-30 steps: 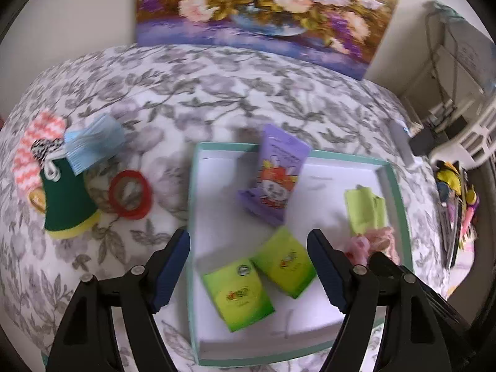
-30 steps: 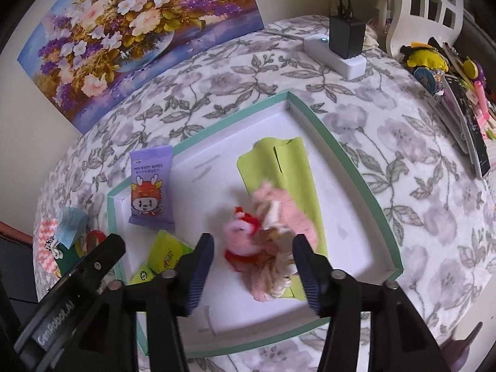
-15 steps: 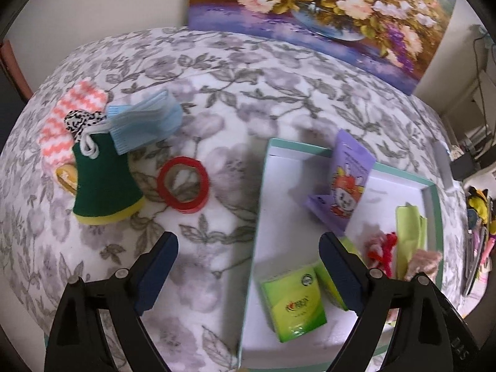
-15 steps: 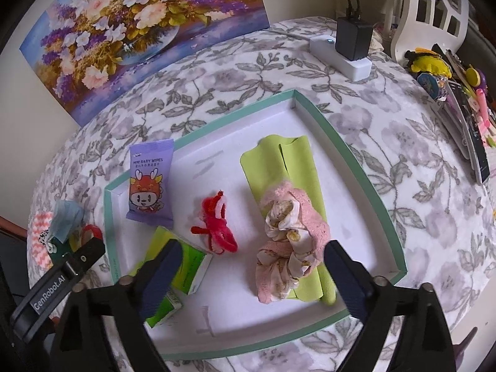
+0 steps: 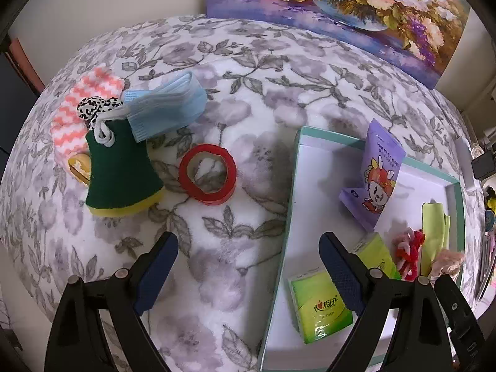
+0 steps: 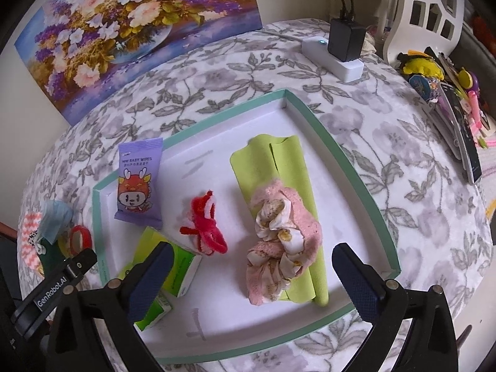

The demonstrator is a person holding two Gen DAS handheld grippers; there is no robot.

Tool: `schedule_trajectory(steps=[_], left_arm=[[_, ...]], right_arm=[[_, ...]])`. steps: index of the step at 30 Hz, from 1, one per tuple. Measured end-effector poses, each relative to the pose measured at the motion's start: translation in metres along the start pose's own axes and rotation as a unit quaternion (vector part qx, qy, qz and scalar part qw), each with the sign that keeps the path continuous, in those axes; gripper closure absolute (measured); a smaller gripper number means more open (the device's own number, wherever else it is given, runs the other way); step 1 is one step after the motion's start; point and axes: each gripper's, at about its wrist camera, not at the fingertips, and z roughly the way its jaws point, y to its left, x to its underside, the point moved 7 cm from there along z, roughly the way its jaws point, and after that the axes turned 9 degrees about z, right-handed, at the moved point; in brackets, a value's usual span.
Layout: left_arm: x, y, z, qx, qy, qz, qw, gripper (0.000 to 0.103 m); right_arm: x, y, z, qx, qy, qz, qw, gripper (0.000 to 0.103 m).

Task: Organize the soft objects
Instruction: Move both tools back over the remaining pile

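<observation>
Hovering above the floral-covered bench [image 5: 235,117], the left claw [image 5: 248,266] stands wide with nothing between its pads; its jaws opened further within the last second and now hold steady. Its gap spans the left rim of the teal-edged tray [image 5: 290,204].

The right claw [image 6: 251,279] is spread to its widest, its jaws having just been opening, and no pad touches anything. It hangs over the tray [image 6: 350,167] interior.

Tray contents, right wrist view: a lime green cloth [image 6: 279,161] lies flat; a pink floral scrunchie [image 6: 282,235] rests on its near half. A red fuzzy hair tie [image 6: 206,226] lies on the white floor just left of the scrunchie, apart from it. A purple baby wipes pack [image 6: 138,183] sits toward the far left corner. Two green tissue packs [image 6: 183,266] lie near the left wall, partly behind the claw's left finger.

Outside the tray, left wrist view: a red tape roll [image 5: 207,173] lies on the bench, near a green and yellow sponge [image 5: 119,173]. A stack of blue face masks [image 5: 164,108] overlaps the sponge's top edge. A pink zigzag sock [image 5: 83,99] and a black-and-white spotted fabric item [image 5: 96,107] lie at the far left.

A flower painting [image 6: 136,31] leans against the wall. A white power strip [image 6: 334,59] with a black adapter sits at the bench's far right.
</observation>
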Motion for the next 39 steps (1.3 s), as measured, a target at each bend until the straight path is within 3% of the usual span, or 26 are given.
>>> schedule_trajectory(steps=[7,11,20,28,39], left_arm=[[-0.007,0.01,-0.011,-0.017,-0.008,0.005,0.9998,0.01],[-0.012,0.022,-0.021,-0.022,-0.023,-0.006,0.9995,0.01],[-0.02,0.043,-0.032,-0.029,-0.037,-0.021,0.9987,0.01],[-0.024,0.062,-0.037,-0.039,-0.049,-0.033,0.9975,0.01],[-0.036,0.104,-0.044,-0.029,-0.065,-0.065,0.9954,0.01]], right_arm=[[0.004,0.026,-0.008,-0.004,-0.019,-0.046,0.999,0.0],[0.005,0.043,-0.019,0.0,-0.054,-0.07,0.996,0.0],[0.006,0.051,-0.031,0.018,-0.097,-0.071,0.993,0.0],[0.014,0.067,-0.03,-0.01,-0.079,-0.061,0.995,0.0],[0.027,0.114,-0.03,-0.013,-0.079,-0.119,0.99,0.0]])
